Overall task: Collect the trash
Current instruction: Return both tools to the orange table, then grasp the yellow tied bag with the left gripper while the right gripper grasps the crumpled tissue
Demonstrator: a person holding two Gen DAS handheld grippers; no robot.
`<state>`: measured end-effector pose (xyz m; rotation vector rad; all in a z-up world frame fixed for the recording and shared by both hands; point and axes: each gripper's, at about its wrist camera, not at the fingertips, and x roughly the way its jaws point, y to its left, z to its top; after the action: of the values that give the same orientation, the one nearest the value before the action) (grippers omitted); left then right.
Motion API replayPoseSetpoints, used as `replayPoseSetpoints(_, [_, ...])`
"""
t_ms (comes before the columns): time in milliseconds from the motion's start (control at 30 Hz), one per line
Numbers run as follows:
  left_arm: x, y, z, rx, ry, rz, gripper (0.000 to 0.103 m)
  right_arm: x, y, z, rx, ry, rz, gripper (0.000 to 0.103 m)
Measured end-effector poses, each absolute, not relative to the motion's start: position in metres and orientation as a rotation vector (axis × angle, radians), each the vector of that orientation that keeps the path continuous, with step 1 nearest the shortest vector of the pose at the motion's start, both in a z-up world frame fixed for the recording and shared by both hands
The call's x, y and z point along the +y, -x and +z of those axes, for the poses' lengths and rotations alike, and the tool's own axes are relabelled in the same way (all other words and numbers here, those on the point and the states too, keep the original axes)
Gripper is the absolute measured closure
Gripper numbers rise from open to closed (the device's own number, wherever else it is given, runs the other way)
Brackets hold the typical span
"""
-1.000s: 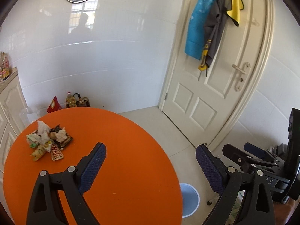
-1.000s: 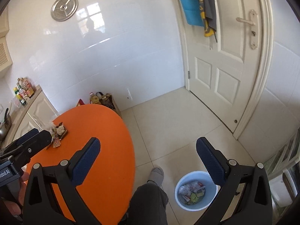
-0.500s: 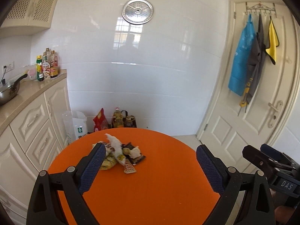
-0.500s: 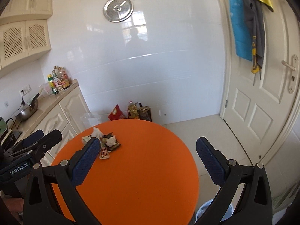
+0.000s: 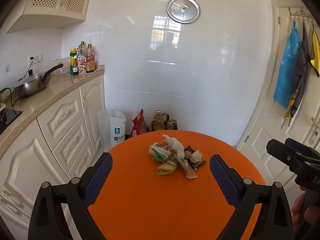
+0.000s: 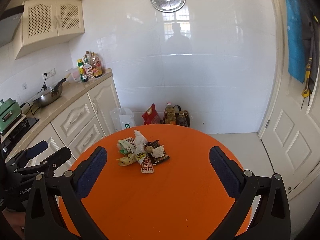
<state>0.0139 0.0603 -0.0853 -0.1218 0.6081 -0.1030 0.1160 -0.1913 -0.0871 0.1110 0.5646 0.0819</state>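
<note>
Looking along both tools, I see the trash pile (image 5: 176,158) lying on the far half of the round orange surface (image 5: 140,200), a loose cluster of crumpled white tissue (image 5: 176,145), a green-and-white wrapper (image 5: 160,152), a yellow packet (image 5: 166,168), a red-checked sachet (image 5: 190,172) and a dark wrapper (image 5: 198,163). My left claw (image 5: 160,180) is spread wide and empty, its blue-padded fingers (image 5: 98,180) hovering over the near part of the surface; the pile sits ahead of it, between the lines of the two fingers, slightly toward the right one, and apart from both. My right claw (image 6: 158,171) is likewise wide and empty; in its view the trash pile (image 6: 142,152) lies ahead and somewhat left of centre, clear of the pads. Each claw shows at the edge of the other's view, beside the surface.
</note>
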Motion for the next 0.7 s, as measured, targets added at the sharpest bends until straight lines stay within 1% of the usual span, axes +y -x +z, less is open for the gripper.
replayPoseSetpoints(67, [0.057,-0.026,-0.092,0.625,0.117,-0.104,0.007,-0.188,-0.13,-0.095,0.588,-0.103,0.089,0.0])
replayPoseSetpoints(300, [0.035,-0.111,-0.126,0.723,0.088,-0.12,0.007,-0.193,-0.174,-0.133,0.688,-0.111,0.08,0.0])
replayPoseSetpoints(500, [0.014,-0.192,-0.17,0.825,0.032,-0.127,0.008,-0.203,-0.218,-0.175,0.794,-0.129,0.066,0.0])
replayPoseSetpoints(700, [-0.013,-0.272,-0.212,0.907,-0.032,-0.153,0.009,-0.209,-0.247,-0.208,0.859,-0.139,0.063,0.0])
